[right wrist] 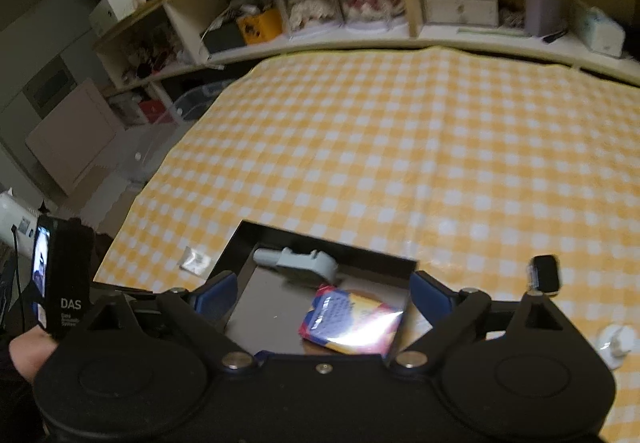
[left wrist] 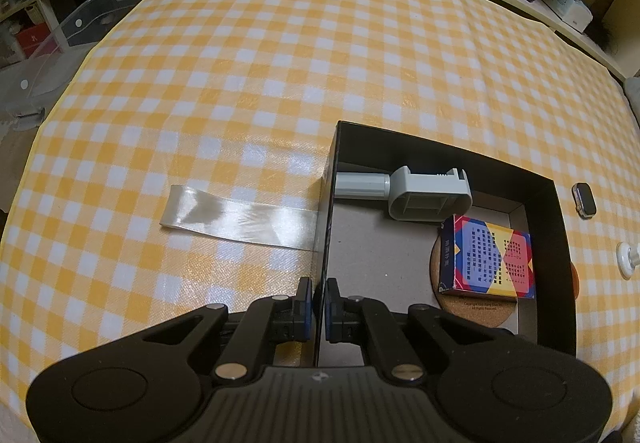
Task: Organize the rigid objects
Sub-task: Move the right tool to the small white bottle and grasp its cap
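Black box (left wrist: 558,243) is sitting on the checked tabletop (left wrist: 280,63), holding grey clamp (left wrist: 424,195), card pack (left wrist: 486,257) and cork coaster (left wrist: 472,307). Left gripper (left wrist: 319,301) jaws are pinching the box's left wall, steadying it. Right gripper (right wrist: 320,293) jaws are standing wide, empty, above the box. Judged step: pack deposited. Next calls for fetching smartwatch (left wrist: 585,200) or white knob (left wrist: 626,259) lying outside, right of the box.

Yellow-check tablecloth (left wrist: 280,63) w/ cluttered cream shelving (right wrist: 400,31) behind.
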### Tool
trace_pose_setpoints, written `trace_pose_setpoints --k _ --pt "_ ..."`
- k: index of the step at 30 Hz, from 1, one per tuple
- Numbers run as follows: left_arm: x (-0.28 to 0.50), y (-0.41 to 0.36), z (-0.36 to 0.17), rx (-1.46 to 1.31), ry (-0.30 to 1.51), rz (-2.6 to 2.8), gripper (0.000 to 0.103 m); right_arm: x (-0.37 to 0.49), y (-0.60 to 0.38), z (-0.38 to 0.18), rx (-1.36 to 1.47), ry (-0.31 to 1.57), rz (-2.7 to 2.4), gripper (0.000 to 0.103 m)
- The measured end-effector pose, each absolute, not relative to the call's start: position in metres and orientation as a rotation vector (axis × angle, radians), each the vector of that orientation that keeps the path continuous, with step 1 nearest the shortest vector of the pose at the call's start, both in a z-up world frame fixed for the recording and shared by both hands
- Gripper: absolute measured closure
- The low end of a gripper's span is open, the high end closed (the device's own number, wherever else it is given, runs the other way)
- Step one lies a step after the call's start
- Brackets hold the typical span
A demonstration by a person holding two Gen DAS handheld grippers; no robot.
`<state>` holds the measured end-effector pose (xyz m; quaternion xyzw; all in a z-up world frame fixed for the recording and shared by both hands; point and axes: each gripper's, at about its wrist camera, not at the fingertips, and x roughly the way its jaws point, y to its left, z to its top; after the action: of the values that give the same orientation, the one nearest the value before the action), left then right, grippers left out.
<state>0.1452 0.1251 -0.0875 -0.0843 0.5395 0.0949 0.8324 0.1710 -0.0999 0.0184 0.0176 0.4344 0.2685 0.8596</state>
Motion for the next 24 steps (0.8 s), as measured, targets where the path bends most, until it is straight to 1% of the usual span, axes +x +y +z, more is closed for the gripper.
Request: trace_pose_setpoints --k 7,11,17,24 --pt "0.144 0.128 -0.087 -0.175 1.143 0.201 0.098 0.170 -0.152 0.034 0.011 0.850 0.474 0.003" --pt "0.146 0.135 -0.085 -0.170 1.143 0.200 0.098 0.171 -0.182 0.033 -0.007 0.816 0.403 0.000" --pt "0.145 0.135 -0.085 -0.168 1.143 0.199 0.098 0.177 -0.226 0.014 -0.027 0.778 0.267 0.000" --pt "0.149 0.141 -0.086 -0.165 1.143 0.198 0.098 0.185 -0.274 -0.027 0.013 0.746 0.106 0.000"
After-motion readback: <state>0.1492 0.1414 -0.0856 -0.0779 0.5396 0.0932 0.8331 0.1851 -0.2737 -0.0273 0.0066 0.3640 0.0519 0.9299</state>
